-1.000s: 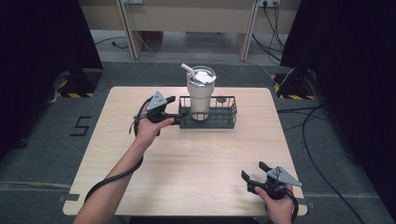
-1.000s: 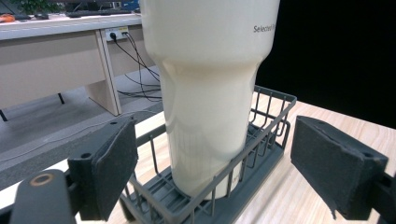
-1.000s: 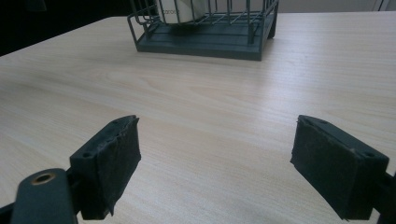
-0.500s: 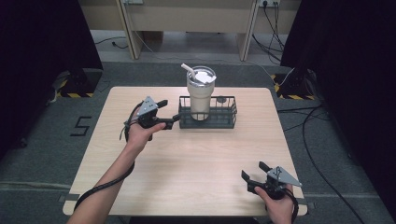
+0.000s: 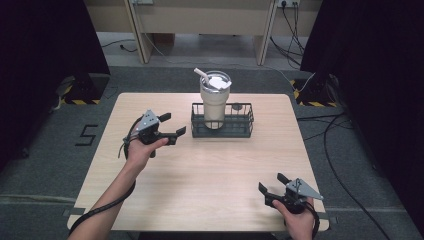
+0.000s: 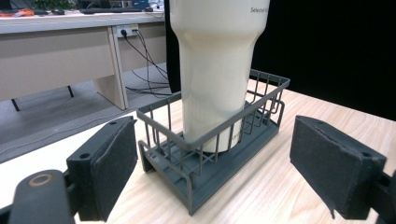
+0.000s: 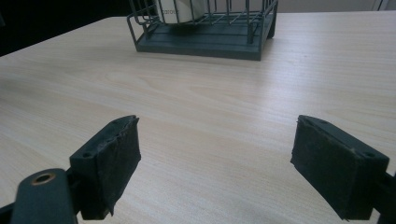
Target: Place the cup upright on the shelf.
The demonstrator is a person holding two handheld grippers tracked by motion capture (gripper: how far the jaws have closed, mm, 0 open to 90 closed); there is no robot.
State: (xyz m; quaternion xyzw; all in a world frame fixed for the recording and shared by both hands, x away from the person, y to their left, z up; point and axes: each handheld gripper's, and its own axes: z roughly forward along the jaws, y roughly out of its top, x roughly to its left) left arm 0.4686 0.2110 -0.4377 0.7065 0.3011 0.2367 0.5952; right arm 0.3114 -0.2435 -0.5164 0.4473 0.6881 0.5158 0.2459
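Left claw: spread wide, nothing between the pads, touching nothing. It hangs just above the desk, left of the wire basket, pointing at the basket's left end and close to it but apart. In the left gripper view the two black pads frame the basket's near corner with open space on both sides.

Right claw: also spread wide and empty. Held low over the near right part of the desk, well apart from the basket, jaws aimed toward the desk's middle. The right gripper view looks over bare wood between the pads, with the basket far ahead.

Basket: dark grey wire, a solid tray base, sitting on the far middle of the desk.

Tumbler: cream, tall, upright inside the basket at its left end; it tapers to a narrower foot inside the wire wall. Clear lid with a pale straw leaning to the left.
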